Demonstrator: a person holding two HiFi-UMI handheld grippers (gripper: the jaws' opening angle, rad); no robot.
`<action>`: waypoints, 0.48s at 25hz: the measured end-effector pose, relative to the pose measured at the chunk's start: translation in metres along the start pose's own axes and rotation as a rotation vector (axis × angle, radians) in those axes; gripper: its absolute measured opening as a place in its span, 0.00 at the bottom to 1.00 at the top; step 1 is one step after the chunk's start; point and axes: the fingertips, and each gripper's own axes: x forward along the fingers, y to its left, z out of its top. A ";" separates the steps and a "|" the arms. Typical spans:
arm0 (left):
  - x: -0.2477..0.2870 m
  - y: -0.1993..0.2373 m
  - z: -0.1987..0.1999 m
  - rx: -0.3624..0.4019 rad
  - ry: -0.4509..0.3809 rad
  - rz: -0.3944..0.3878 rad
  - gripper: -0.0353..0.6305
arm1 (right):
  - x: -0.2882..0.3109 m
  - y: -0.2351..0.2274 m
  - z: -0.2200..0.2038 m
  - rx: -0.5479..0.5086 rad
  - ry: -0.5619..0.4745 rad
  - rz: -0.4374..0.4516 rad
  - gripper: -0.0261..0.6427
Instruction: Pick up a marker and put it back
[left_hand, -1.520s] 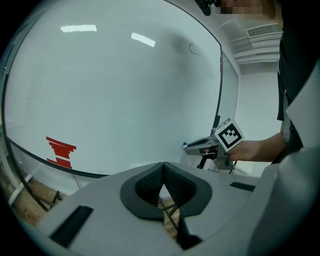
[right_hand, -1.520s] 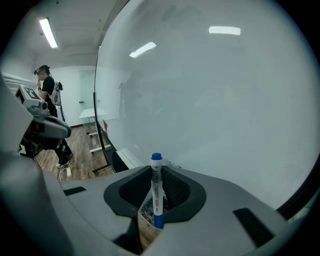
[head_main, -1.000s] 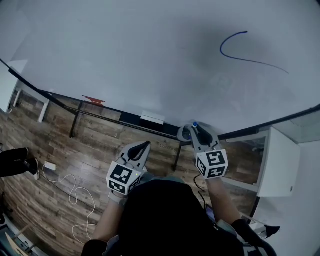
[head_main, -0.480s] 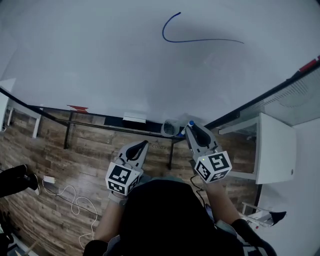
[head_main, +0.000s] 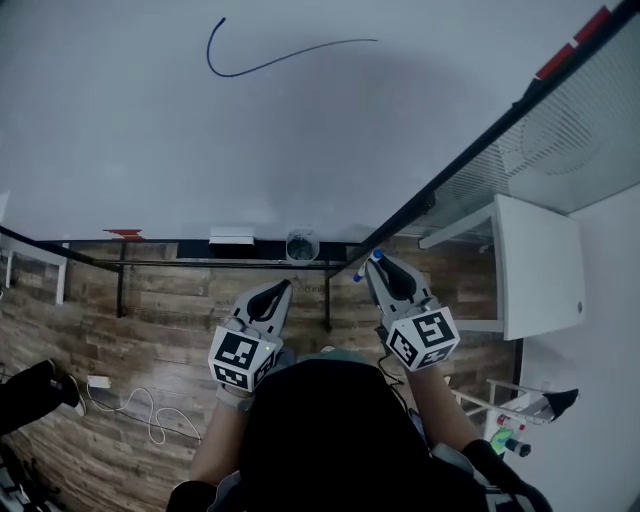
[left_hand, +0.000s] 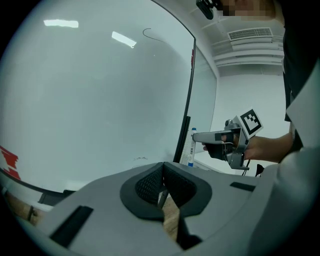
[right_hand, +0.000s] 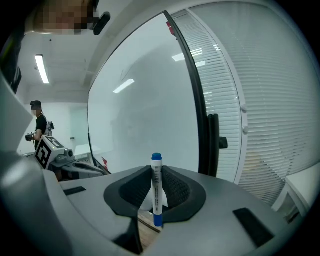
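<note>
The marker (right_hand: 157, 190) stands upright in the right gripper (right_hand: 156, 200), clamped by its white barrel between the two pads, blue cap on top and blue end poking out below. In the head view, the marker (head_main: 366, 266) sits at that gripper's tip, just short of the black corner frame (head_main: 450, 167) of the whiteboard (head_main: 250, 140). The pick-up looks done and the put-back is in hand; the likely target is the ledge (head_main: 180, 241) under the board, where a small round holder (head_main: 302, 245) and an eraser (head_main: 230, 236) sit, to the marker's left. The next move calls for a leftward carry and a lowering onto the ledge before opening. The left gripper (head_main: 283, 292) hangs closed on nothing, jaws meeting, near that path; the frame and the blinds (head_main: 560, 130) crowd the right; open air lies below the ledge, above the wooden floor (head_main: 150, 310).
</note>
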 end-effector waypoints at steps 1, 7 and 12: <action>0.003 -0.005 0.000 0.002 0.001 -0.004 0.09 | -0.005 -0.004 -0.003 0.000 0.004 -0.005 0.18; 0.016 -0.027 -0.002 0.007 0.003 -0.006 0.08 | -0.033 -0.021 -0.021 0.008 0.026 -0.024 0.18; 0.022 -0.041 -0.004 0.011 0.009 -0.003 0.09 | -0.046 -0.030 -0.033 0.019 0.040 -0.025 0.18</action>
